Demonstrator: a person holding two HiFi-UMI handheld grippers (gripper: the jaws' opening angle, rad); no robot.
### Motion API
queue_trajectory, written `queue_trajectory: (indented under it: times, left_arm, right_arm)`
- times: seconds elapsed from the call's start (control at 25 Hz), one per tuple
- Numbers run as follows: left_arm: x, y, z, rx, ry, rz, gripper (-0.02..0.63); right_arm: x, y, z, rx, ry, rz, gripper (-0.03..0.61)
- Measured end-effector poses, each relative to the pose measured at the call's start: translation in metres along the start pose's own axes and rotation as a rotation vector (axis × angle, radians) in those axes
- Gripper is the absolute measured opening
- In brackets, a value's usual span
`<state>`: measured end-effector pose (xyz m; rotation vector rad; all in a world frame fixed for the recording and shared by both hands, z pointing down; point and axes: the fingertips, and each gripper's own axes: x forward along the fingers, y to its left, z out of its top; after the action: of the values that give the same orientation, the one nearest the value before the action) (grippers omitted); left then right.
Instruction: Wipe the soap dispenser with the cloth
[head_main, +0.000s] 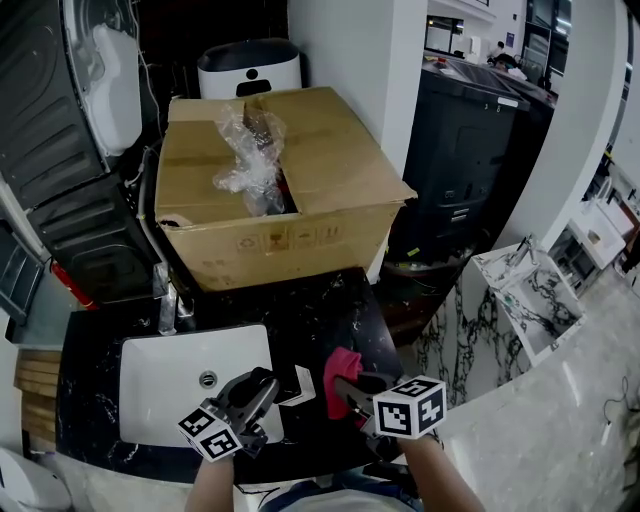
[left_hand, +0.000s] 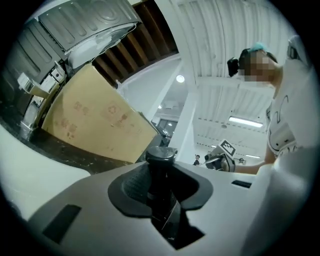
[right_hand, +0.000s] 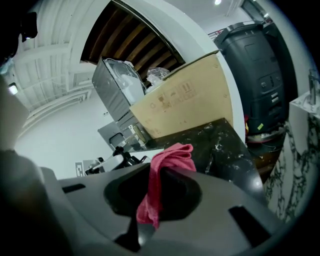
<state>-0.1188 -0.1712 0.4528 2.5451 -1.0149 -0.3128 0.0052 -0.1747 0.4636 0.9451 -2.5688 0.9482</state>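
Note:
My left gripper (head_main: 266, 388) hovers over the right rim of the sink and is shut on the soap dispenser (left_hand: 161, 186), a dark upright bottle with a round cap that stands up between the jaws. My right gripper (head_main: 347, 388) sits just to its right, shut on a pink-red cloth (head_main: 340, 374). In the right gripper view the cloth (right_hand: 161, 170) bunches above the jaws and hangs down between them. The two grippers point toward each other with a small gap; cloth and dispenser are apart. Each gripper shows small in the other's view.
A white sink basin (head_main: 165, 385) with a faucet (head_main: 168, 306) is set in the black marble counter (head_main: 320, 305). Behind it stands an open cardboard box (head_main: 300, 200) with plastic wrap inside. A black bin (head_main: 470, 150) and marble pieces (head_main: 525, 295) are at the right.

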Motion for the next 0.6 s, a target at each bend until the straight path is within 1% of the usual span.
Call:
queue_trajectory:
  times: [0.24, 0.32, 0.4, 0.48, 0.6]
  left_arm:
    - [-0.009, 0.002, -0.002, -0.006, -0.009, 0.018, 0.106]
    - [-0.01, 0.001, -0.003, 0.002, -0.006, 0.017, 0.106]
    - [-0.012, 0.001, -0.003, -0.003, -0.01, 0.024, 0.106]
    - [-0.015, 0.004, -0.004, -0.012, -0.017, 0.035, 0.106]
    - [-0.018, 0.007, -0.004, -0.02, -0.023, 0.045, 0.105]
  right_arm:
    - [0.03, 0.04, 0.004, -0.067, 0.035, 0.113, 0.051]
    - [0.037, 0.048, 0.0, -0.08, 0.056, 0.133, 0.051]
    - [0.043, 0.051, -0.008, -0.101, 0.086, 0.127, 0.051]
    - [0.046, 0.047, -0.015, -0.126, 0.116, 0.101, 0.051]
    - [0.046, 0.031, -0.027, -0.155, 0.172, 0.027, 0.05]
